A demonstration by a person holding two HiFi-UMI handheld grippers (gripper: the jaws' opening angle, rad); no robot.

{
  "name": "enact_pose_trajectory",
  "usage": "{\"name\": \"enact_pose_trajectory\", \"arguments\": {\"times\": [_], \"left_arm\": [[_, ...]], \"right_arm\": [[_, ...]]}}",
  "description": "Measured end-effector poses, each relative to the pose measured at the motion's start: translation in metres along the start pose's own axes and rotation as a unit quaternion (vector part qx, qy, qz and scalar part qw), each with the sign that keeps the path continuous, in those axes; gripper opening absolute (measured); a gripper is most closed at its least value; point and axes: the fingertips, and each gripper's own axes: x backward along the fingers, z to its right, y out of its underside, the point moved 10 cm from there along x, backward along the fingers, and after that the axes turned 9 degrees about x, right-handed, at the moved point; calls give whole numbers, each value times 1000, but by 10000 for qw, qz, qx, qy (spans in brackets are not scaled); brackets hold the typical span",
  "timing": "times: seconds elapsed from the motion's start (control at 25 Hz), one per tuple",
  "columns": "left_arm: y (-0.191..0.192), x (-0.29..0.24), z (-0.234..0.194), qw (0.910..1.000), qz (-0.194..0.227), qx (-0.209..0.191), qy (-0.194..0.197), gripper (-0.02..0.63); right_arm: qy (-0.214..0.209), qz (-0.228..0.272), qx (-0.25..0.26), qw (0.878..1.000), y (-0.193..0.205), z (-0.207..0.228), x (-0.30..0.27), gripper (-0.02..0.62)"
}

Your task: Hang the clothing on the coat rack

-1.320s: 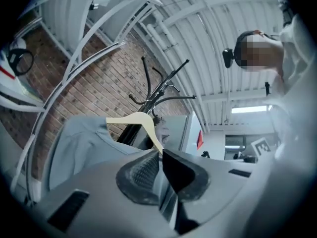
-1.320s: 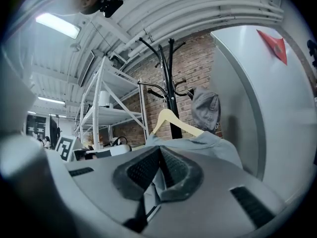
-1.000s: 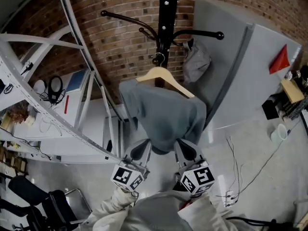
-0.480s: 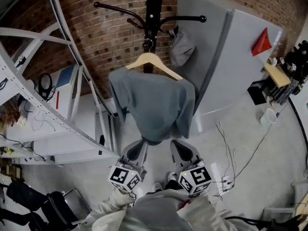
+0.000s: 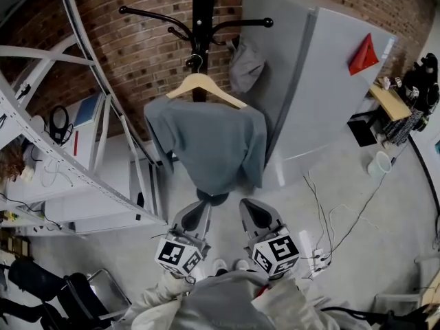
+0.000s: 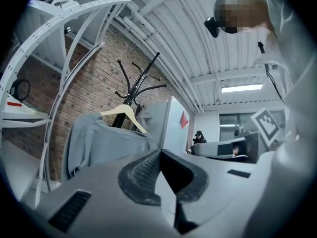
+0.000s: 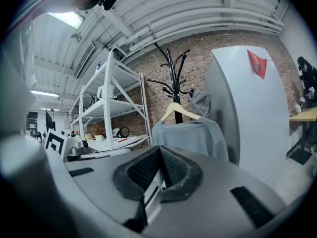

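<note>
A grey shirt (image 5: 206, 143) hangs on a wooden hanger (image 5: 201, 86), hooked on the black coat rack (image 5: 203, 5) against the brick wall. It also shows in the left gripper view as the shirt (image 6: 101, 143) and in the right gripper view as the shirt (image 7: 190, 135) under its hanger (image 7: 178, 111). My left gripper (image 5: 194, 216) and right gripper (image 5: 254, 213) sit side by side below the shirt's hem, apart from it. Both are shut with nothing between the jaws. A small grey cloth (image 5: 244, 64) hangs on another rack arm.
White metal shelving (image 5: 69, 150) stands at the left with gear on it. A grey cabinet (image 5: 323, 88) with a red triangle (image 5: 362, 55) is right of the rack. Cables (image 5: 330, 218) lie on the floor at right; a black chair (image 5: 62, 294) is at lower left.
Both grippers have drawn back from the shirt's lower edge, which they were up against a second ago. The shirt now hangs free on the rack, farther away in the head view.
</note>
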Motion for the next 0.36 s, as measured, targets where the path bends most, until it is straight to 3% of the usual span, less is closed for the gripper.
{"name": "enact_pose_trajectory", "arguments": {"times": [0.36], "left_arm": [[7,-20,35,9998,-98,-152,9,9]], "right_arm": [[-19,16,-31,10000,-2,26,23,25]]}}
